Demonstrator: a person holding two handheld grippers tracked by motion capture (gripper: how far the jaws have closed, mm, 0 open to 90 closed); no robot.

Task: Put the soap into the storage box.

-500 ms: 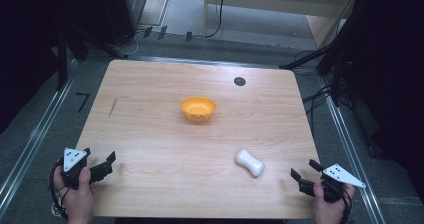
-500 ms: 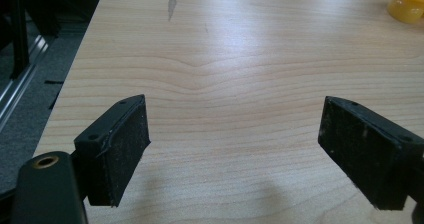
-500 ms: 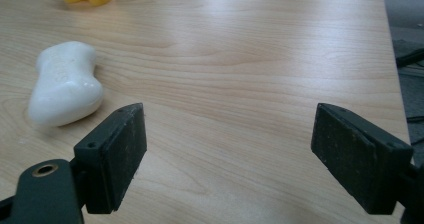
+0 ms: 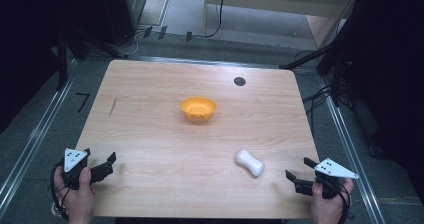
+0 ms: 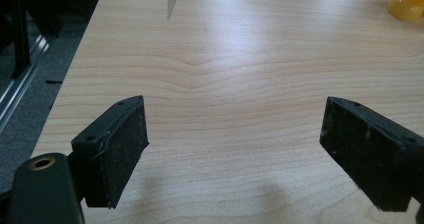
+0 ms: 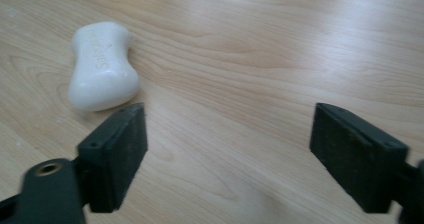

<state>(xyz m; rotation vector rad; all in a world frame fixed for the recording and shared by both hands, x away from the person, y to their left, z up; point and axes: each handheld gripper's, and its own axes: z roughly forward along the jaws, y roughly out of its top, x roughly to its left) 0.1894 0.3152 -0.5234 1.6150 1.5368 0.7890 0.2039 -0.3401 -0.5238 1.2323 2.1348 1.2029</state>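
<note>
Nothing is shifting much since the earlier frame; both hands are still sitting at the near bench (image 4: 150, 134) corners. Left hand-held gripper (image 4: 107, 165) is hovering with jaws spread wide, nothing between them. Right hand-held gripper (image 4: 296, 174) is likewise gaping and empty. White soap bar (image 4: 250, 162), probably embossed, is lying just ahead-left of it. Orange bowl (image 4: 198, 108) is sitting mid-bench, well apart.

Black two-jaw grippers (image 4: 102, 168) topped with grey three-cornered plates (image 4: 73, 159).
</note>
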